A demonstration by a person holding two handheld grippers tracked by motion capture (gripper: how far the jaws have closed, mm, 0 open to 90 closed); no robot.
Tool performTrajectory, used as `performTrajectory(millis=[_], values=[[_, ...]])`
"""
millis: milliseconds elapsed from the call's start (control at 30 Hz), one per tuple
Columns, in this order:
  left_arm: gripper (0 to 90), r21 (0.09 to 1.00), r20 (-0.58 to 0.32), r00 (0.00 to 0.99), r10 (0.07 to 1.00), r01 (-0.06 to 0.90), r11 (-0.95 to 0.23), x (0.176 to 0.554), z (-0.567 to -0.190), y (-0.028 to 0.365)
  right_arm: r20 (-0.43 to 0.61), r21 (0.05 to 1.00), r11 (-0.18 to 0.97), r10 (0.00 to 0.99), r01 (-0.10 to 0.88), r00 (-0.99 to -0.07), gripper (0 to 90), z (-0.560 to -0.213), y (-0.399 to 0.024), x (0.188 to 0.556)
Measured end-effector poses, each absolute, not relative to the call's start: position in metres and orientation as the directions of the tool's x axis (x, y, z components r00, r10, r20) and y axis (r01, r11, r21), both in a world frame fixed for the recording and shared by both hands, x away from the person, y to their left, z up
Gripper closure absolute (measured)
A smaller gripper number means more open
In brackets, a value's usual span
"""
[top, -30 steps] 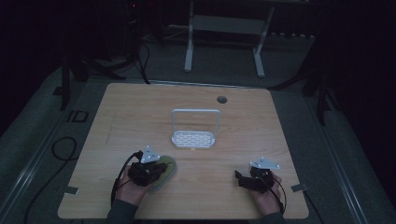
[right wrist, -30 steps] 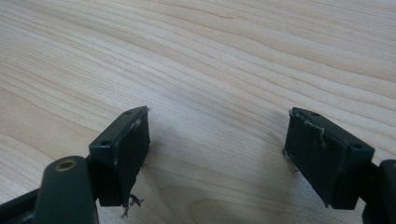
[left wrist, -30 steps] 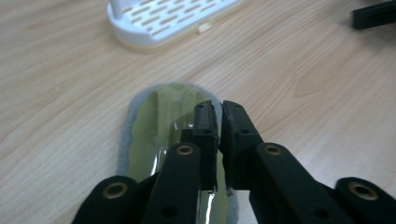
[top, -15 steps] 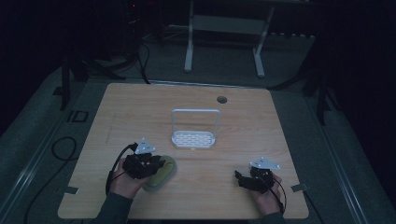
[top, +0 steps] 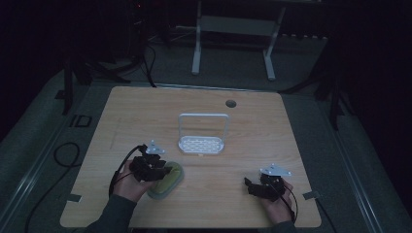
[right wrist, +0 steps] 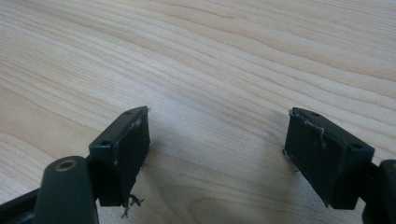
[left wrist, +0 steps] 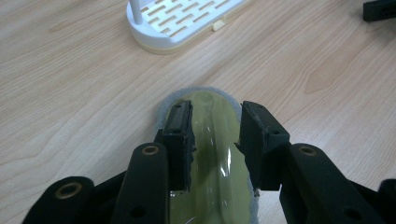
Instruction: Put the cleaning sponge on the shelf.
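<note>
High view, left gripper [top: 164,171] jaws just opening over green sponge [top: 167,178], white rack [top: 201,144] beyond, right gripper [top: 248,184] wide, empty.

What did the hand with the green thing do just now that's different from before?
The left gripper has just been opening its jaws and drew back a little toward the person, letting go of the green sponge. The sponge lies flat on the table, between the jaws but no longer squeezed. The right gripper, open over bare wood, and the white rack stayed put.
</note>
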State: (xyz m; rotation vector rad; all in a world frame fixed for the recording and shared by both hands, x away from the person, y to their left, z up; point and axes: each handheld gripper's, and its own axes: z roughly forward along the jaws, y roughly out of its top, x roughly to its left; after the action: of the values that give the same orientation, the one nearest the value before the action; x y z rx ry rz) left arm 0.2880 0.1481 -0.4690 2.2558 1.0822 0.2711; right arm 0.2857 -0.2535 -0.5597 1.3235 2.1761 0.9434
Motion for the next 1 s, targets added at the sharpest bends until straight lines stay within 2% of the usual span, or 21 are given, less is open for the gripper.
performTrajectory(millis=[1000], values=[[57.6, 0.495, -0.067, 0.644, 0.762, 0.685, -0.535, 0.303, -0.461, 0.142, -0.006, 0.733, 0.315, 0.890, 0.603, -0.457, 21.7, -0.560, -0.253, 0.285]])
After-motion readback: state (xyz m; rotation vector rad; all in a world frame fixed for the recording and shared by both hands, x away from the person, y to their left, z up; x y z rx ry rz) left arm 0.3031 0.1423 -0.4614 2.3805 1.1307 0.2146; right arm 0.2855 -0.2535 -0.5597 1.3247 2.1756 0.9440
